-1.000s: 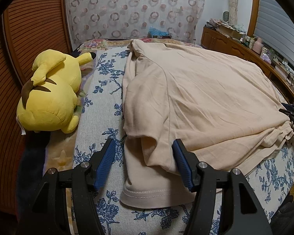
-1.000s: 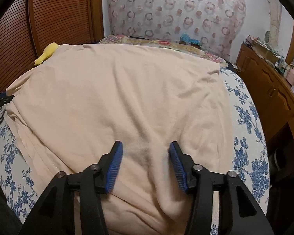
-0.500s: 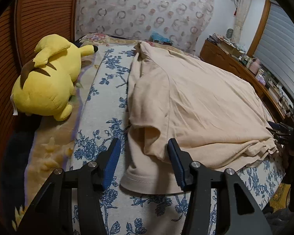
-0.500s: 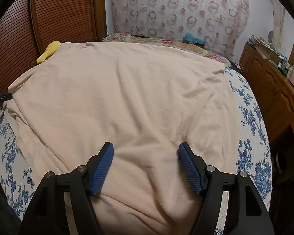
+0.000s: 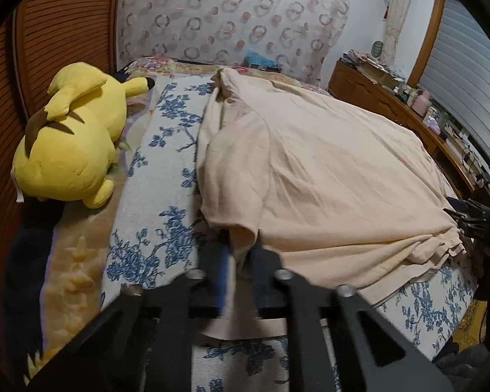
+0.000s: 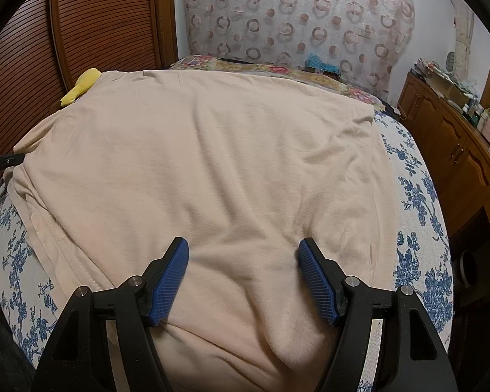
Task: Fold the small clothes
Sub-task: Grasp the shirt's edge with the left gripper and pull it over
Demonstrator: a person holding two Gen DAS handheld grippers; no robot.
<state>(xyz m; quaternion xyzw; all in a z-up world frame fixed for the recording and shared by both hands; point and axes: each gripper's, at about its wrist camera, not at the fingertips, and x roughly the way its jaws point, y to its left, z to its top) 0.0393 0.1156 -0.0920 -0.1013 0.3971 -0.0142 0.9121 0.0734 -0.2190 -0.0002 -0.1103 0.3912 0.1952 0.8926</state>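
Observation:
A beige T-shirt (image 5: 326,170) lies spread flat on the bed. In the left wrist view its near sleeve (image 5: 235,170) runs down into my left gripper (image 5: 241,251), whose blurred jaws are shut on the sleeve's hem. The same T-shirt (image 6: 212,150) fills the right wrist view. There my right gripper (image 6: 243,251) stands open over the cloth near its front edge, with the blue pads (image 6: 171,277) resting wide apart on the fabric and pinching nothing. The right gripper (image 5: 480,215) also shows at the far right of the left wrist view, at the shirt's bottom hem.
A yellow plush toy (image 5: 72,137) lies left of the shirt on a blue-flowered bed cover (image 5: 160,196). A slatted wooden wall (image 6: 98,26) borders the left side. A cluttered wooden cabinet (image 6: 457,150) runs along the right of the bed.
The left jaws have closed onto the sleeve's hem and the view has tipped slightly. The right jaws have spread wider over the cloth; that hand has stayed put.

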